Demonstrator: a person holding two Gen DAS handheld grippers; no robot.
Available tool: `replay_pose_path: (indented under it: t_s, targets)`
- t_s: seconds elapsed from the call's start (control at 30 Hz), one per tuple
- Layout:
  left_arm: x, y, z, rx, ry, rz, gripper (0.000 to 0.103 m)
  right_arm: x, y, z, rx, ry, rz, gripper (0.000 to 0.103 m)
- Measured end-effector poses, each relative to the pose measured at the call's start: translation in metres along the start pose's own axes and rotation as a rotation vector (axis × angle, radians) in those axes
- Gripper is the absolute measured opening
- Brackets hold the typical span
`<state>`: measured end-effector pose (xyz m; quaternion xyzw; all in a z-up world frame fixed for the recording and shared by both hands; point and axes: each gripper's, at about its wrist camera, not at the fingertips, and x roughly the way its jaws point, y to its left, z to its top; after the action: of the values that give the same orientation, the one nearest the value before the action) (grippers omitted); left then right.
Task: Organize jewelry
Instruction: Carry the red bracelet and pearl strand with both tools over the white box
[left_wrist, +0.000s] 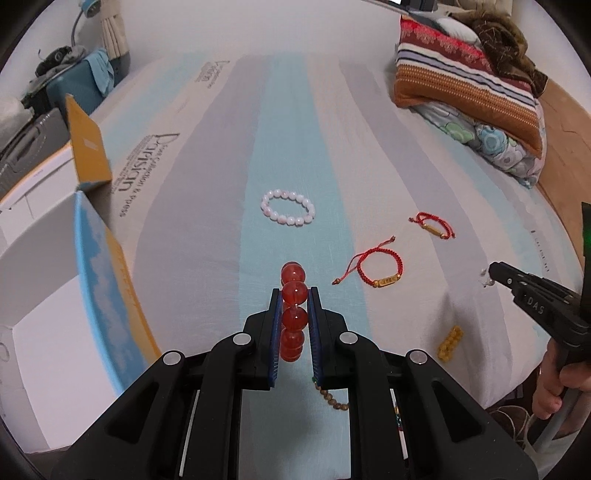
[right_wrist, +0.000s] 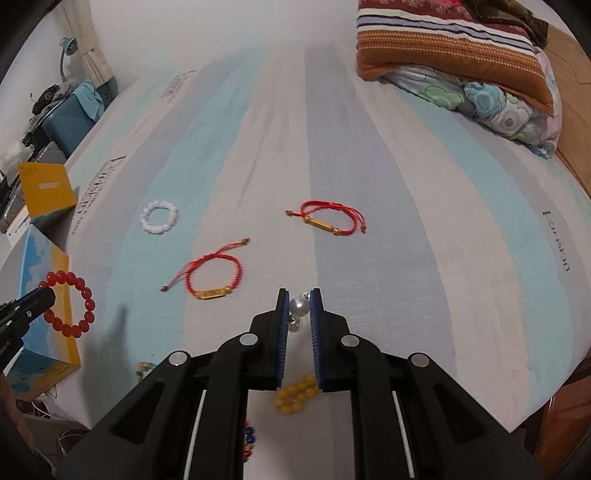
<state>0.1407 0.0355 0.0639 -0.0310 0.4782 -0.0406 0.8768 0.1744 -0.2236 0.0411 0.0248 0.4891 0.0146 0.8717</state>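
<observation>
Gripping: left jaws pinch red bead bracelet (left_wrist: 293, 306) (hanging edge-on) | right jaws clamp pearl earring (right_wrist: 298, 306)

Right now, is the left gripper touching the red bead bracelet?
Touching. The left wrist view shows the left gripper with its blue pads pressed on beads of the red bead bracelet; the right wrist view shows it dangling.

The left gripper (left_wrist: 294, 295) points steeply downward over the bed, near its left edge, its blue-padded jaws pinched on a red bead bracelet (left_wrist: 293, 314). The right gripper (right_wrist: 299, 297) tilts down at a like angle toward the bed's near edge, jaws clamped on a pearl piece (right_wrist: 298, 306). In the left wrist view, a hand (left_wrist: 557, 387) wraps the right gripper's handle at the frame's right edge.
</observation>
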Motion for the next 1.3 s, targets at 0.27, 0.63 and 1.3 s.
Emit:
replay_pose_path:
  t_s: [0.27, 0.63, 1.3]
  targets:
    - [-0.043, 0.025, 0.000, -0.023, -0.052, 0.017, 0.013, -0.030, 0.045, 0.008, -0.049, -0.037, 0.028, 0.011]
    - [-0.095, 0.080, -0.006, -0.086, -0.111, 0.058, 0.013, -0.066, 0.134, 0.016, -0.143, -0.079, 0.089, 0.011]
    - [-0.145, 0.224, -0.055, -0.274, -0.121, 0.198, 0.013, -0.087, 0.318, -0.006, -0.367, -0.079, 0.228, 0.011]
